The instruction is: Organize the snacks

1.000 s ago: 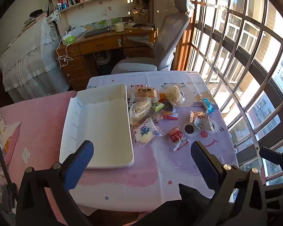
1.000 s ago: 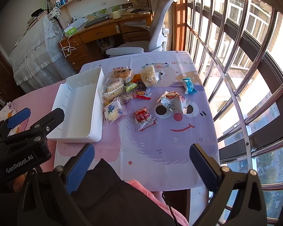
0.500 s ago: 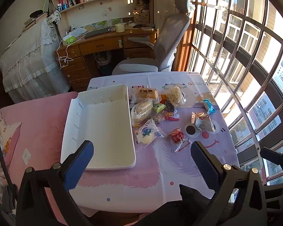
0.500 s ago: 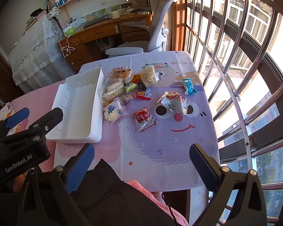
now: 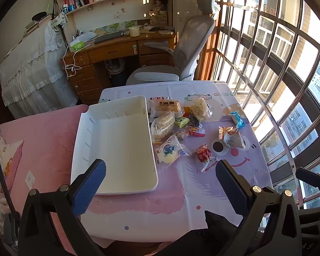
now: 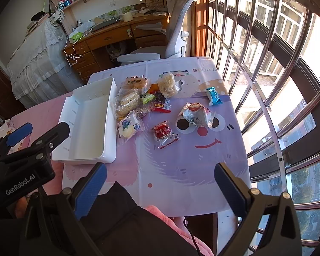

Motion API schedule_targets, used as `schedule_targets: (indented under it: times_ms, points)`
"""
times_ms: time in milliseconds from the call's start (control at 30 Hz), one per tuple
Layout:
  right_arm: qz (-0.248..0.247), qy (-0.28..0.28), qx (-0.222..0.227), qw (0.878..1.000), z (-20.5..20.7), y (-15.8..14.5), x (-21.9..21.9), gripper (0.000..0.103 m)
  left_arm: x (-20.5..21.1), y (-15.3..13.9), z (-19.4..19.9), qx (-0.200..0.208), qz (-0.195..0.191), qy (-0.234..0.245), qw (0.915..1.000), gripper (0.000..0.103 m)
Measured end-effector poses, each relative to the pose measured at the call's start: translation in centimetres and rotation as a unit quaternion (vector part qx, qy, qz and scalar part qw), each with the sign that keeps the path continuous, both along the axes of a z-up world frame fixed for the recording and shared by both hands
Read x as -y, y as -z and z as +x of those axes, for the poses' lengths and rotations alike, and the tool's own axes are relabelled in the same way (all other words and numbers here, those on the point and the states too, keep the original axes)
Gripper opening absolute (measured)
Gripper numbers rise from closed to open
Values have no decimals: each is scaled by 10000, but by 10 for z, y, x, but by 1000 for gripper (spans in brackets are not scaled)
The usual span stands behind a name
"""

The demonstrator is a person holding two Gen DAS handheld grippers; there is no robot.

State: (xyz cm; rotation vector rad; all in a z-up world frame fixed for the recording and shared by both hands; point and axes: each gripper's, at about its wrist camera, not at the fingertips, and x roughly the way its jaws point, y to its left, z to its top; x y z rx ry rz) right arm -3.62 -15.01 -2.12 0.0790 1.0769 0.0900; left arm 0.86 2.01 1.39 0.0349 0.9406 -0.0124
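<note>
An empty white tray (image 5: 117,140) (image 6: 85,123) lies on the left of the table. Several wrapped snacks lie to its right: a bread pack (image 5: 165,105), a clear bun pack (image 5: 162,124), a round white bun (image 5: 168,152) (image 6: 128,127), a red snack (image 5: 203,154) (image 6: 162,131), a blue packet (image 5: 237,119) (image 6: 213,96) and a triangular pack (image 5: 231,137) (image 6: 196,115). My left gripper (image 5: 160,179) is open and empty, above the table's near edge by the tray. My right gripper (image 6: 160,181) is open and empty, near the front edge.
A purple cartoon tablecloth (image 6: 181,166) covers the table. A grey office chair (image 5: 181,49) stands beyond it, a wooden desk (image 5: 117,51) farther back. Window bars (image 6: 266,85) run along the right. A pink bed (image 5: 42,140) lies left of the table.
The left gripper has drifted slightly, so the tray and snacks sit a little lower right in its view. The right gripper is nearly still. Both stay open.
</note>
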Motion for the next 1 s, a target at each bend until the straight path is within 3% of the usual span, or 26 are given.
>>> schedule_targets:
  times_ms: [233, 467, 1000]
  points:
    - [-72, 65, 179, 9998, -4, -6, -14, 101, -10, 3, 3, 18, -81, 169, 9998, 102]
    - [-173, 159, 589, 9980, -8, -18, -22, 101, -23, 8, 8, -26, -425, 395, 9983, 102]
    - [-824, 396, 1108, 9896, -5, -11, 2, 101, 14, 27, 32, -682, -238, 1053, 9918, 102]
